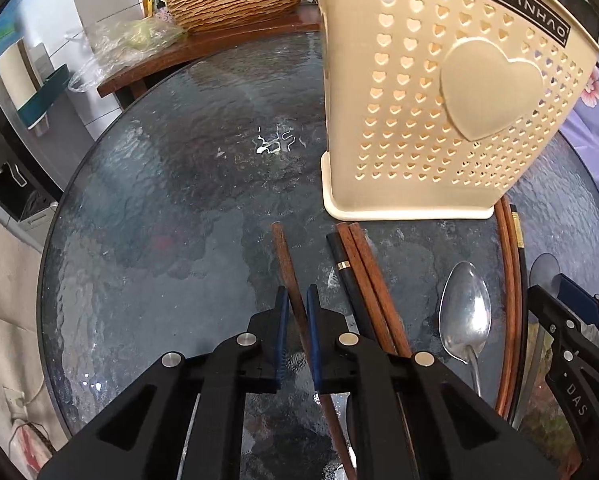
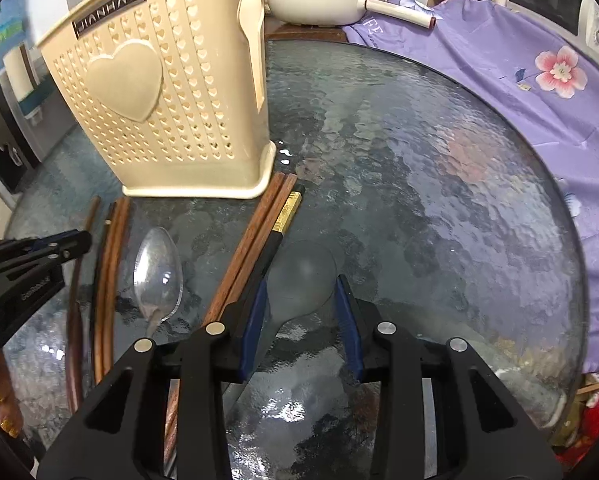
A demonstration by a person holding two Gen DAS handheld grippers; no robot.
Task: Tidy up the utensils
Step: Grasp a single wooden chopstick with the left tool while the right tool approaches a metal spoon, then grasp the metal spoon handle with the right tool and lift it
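Nearest my left lens, the left gripper [image 1: 297,312] has its blue pads pinched on a single brown chopstick [image 1: 285,260], which runs from between the jaws toward twelve o'clock and lies flat on the glass; I judge the low grip is meant to lift it off the table alone, clear of its neighbours. In my right lens the right gripper [image 2: 301,300] stands part-way apart around the bowl of a grey spoon [image 2: 303,276], pads flanking it at nine and three o'clock; whether they press it I cannot tell. A steel spoon [image 1: 465,312] lies at three o'clock of the left gripper, with a bundle of chopsticks [image 1: 359,276] between them and more chopsticks [image 2: 259,236] just beside the right gripper at ten o'clock. All point toward the cream perforated utensil holder [image 1: 439,92], upright at one o'clock, presumably their destination. The round textured glass table [image 1: 159,200] carries everything; beyond it I see a woven basket [image 1: 235,0], a purple flowered cloth [image 2: 499,60] and a white pan [image 2: 315,4].
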